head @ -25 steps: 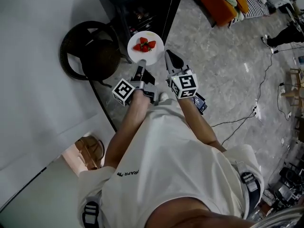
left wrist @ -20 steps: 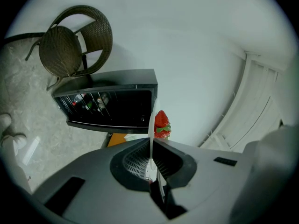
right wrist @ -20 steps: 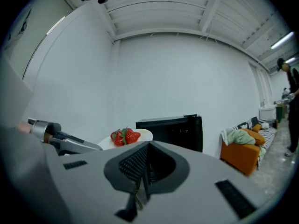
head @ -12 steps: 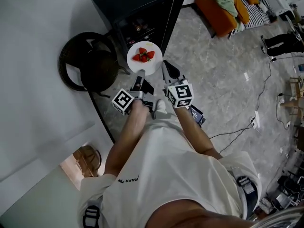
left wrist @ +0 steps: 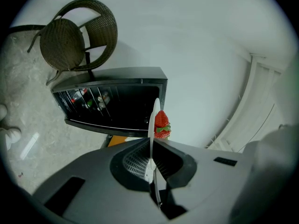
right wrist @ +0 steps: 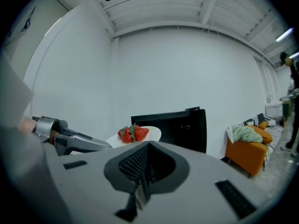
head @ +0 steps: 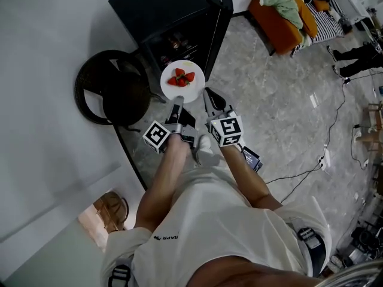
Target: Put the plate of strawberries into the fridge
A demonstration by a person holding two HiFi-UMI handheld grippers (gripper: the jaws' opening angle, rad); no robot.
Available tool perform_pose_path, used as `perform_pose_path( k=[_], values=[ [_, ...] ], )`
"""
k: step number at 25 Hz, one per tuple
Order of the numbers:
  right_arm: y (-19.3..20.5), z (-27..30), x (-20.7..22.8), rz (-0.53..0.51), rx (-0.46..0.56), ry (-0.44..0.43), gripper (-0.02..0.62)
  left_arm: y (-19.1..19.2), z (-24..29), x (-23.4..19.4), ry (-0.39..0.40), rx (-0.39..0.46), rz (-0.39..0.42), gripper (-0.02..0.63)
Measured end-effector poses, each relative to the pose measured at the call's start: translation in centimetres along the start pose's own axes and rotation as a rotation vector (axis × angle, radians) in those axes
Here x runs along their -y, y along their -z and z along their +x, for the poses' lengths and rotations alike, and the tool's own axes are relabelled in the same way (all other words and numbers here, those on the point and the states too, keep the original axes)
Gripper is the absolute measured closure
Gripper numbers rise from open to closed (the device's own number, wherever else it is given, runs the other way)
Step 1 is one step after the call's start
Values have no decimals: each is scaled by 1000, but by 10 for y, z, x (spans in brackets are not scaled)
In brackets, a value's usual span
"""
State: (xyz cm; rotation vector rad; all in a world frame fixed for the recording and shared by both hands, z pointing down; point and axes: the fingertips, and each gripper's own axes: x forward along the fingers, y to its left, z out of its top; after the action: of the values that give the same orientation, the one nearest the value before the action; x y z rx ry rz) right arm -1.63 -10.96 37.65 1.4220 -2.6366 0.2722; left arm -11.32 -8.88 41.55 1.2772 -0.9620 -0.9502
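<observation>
Left gripper [left wrist: 150, 143]: jaws nearly together, pinching the near rim of the white plate [head: 182, 91], which shows edge-on between the pads in the left gripper view. Plate is level in the air, carried by that rim alone. Strawberries [head: 181, 78] sit clustered near the plate's middle, red with green caps. Right gripper [right wrist: 147, 146]: jaws closed on each other with nothing between them, held just beside the left gripper and not touching the plate. Plate sits directly before the open front of the black fridge [head: 164, 8]; whether its far rim has crossed the opening cannot be told. Wire shelves with bottles [left wrist: 88, 98] show inside the fridge. Dark wicker chair [head: 111, 85] stands beside the fridge, against the white wall. Orange sofa [head: 276, 12] stands well apart across the grey stone floor.
</observation>
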Motion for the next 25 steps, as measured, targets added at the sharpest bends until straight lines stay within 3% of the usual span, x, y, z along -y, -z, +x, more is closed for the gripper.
perform_pose_path(
  k=[9, 25],
  values=[
    [19, 28, 22, 2, -30, 6, 583, -12, 25, -22, -32, 23, -15, 595],
    [49, 69, 38, 1, -20, 18, 583, -26, 68, -53, 20, 1, -34, 595]
  ],
)
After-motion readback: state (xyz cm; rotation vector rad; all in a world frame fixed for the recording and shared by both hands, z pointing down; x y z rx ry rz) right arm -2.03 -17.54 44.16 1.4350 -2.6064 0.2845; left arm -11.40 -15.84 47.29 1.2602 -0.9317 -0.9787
